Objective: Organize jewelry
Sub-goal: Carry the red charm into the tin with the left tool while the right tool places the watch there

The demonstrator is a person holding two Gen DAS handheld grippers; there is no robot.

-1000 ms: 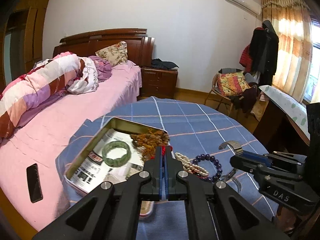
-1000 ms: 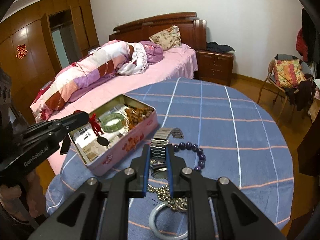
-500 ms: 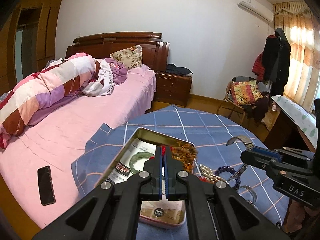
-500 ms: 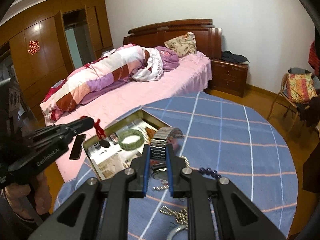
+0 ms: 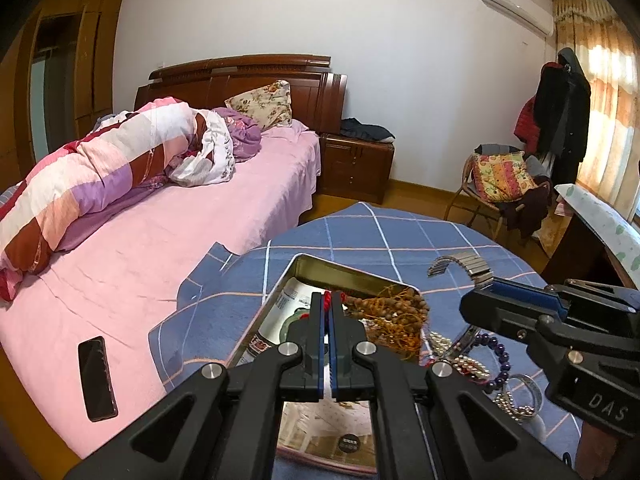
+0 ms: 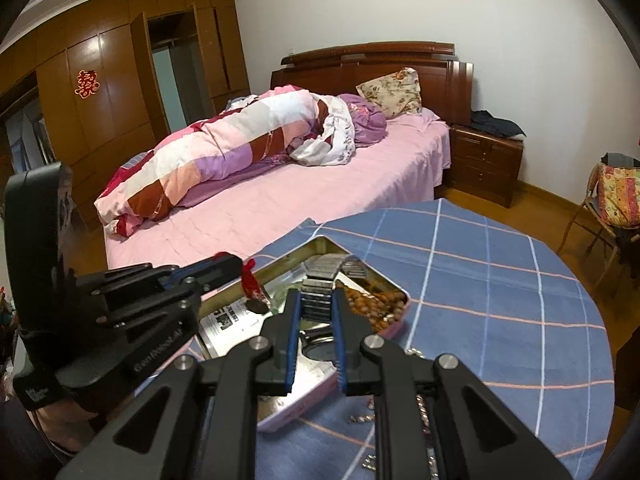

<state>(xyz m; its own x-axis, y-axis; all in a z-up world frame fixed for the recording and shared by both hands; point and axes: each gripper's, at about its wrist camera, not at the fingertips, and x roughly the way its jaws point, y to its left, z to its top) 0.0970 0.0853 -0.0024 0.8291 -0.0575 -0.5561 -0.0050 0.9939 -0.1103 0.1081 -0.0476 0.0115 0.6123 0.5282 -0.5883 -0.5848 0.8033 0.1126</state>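
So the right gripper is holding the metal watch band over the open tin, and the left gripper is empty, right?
Not quite. The right gripper does hold the metal watch band over the open tin, but the left gripper isn't empty: it's shut on a red cord pendant that hangs from its tips, as the right wrist view shows.

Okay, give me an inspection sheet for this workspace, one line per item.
Surface: round table under a blue checked cloth.
Job's things: open tin holding brown beads; purple bead bracelet and pearl strand lie on the cloth.
Clutter: black phone on the pink bed.
Grippers: left claw shut on red cord; right claw shut on metal watch band.
Cables: nothing seen.
Surroundings: wardrobe, nightstand, chair.
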